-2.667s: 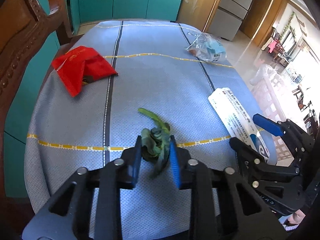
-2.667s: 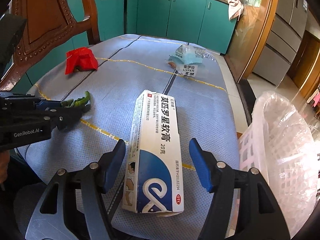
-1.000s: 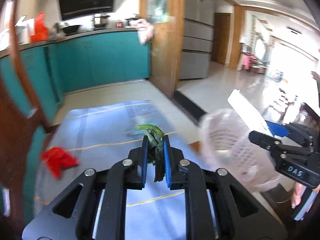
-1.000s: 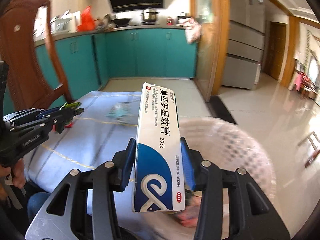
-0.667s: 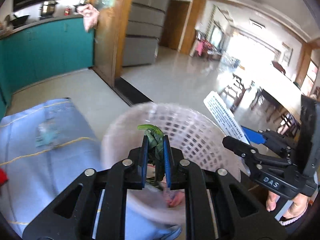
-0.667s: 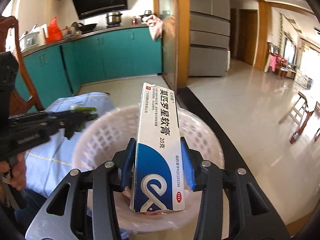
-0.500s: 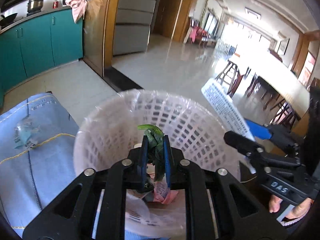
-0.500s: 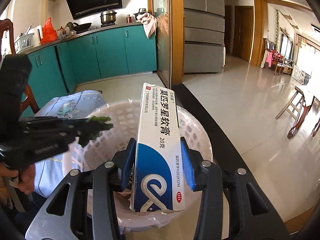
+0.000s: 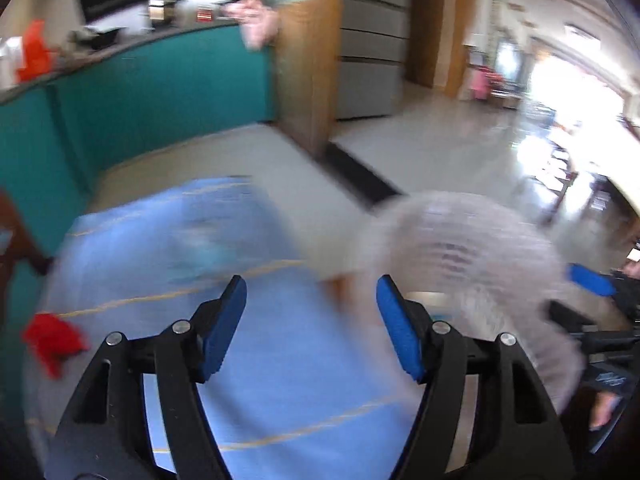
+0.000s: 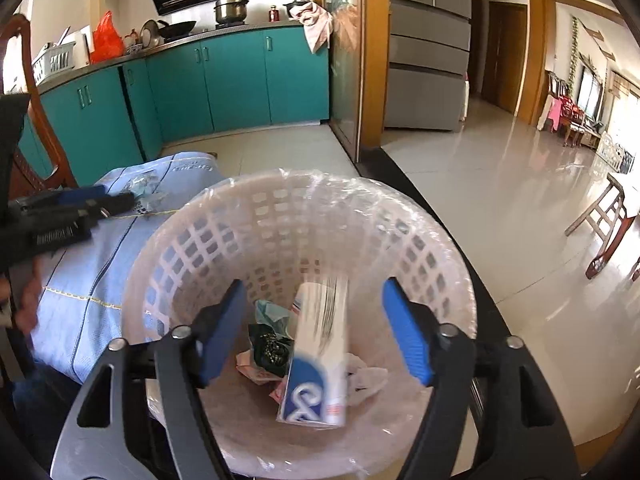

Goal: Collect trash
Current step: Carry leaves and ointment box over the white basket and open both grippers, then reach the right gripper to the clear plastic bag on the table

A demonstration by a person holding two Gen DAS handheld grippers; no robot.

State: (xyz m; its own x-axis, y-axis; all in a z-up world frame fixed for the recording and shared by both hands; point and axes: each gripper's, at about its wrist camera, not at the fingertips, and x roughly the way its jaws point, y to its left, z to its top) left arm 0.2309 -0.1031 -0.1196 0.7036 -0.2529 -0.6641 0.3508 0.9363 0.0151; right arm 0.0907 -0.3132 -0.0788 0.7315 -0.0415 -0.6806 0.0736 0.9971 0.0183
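Black gripper [image 10: 312, 324] frames, blue pads [image 10: 404, 336], silver screws [image 10: 447, 331].

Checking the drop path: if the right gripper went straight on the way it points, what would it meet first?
Most likely the white and blue box lying in the basket, directly ahead between the open right gripper fingers; its depth is unclear.

Right wrist view looks steeply down into the basket [image 10: 280, 192]; left wrist view faces the table [image 9: 280, 360]; both share basket and table.
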